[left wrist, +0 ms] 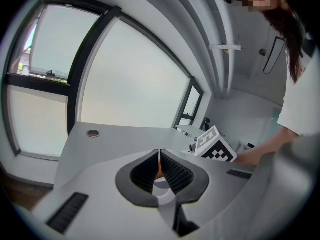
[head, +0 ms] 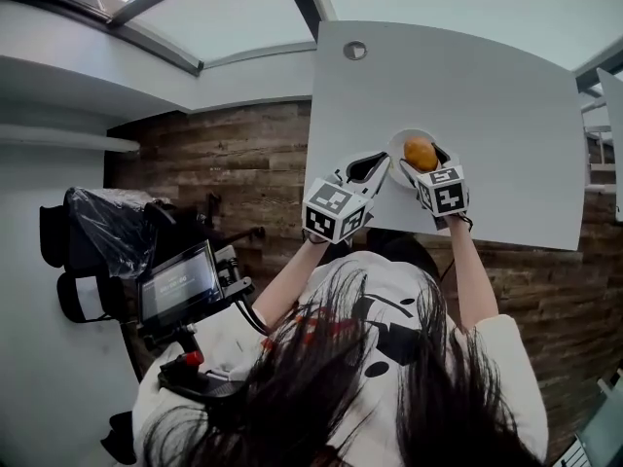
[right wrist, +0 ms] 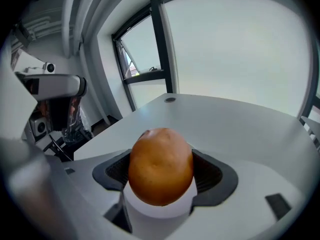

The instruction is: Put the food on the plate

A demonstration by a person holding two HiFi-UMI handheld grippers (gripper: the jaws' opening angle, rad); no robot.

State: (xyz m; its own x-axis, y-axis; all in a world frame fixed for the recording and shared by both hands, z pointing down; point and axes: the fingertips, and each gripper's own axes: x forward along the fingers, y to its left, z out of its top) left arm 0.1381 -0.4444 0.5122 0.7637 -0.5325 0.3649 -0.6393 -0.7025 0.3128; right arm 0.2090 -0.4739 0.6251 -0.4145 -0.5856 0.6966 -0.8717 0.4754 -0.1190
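Observation:
A round orange-brown piece of food sits between the jaws of my right gripper, directly over a small white plate on the white table. In the right gripper view the food fills the jaws, which are shut on it, with the plate just beneath. Whether the food touches the plate I cannot tell. My left gripper lies at the plate's left rim. Its jaws are shut with nothing between them, and a sliver of orange shows through the slit.
A round grommet hole sits near the table's far edge. The right gripper's marker cube is close on the left gripper's right. Wooden floor lies left of the table. Black equipment with a screen stands by the person's left side.

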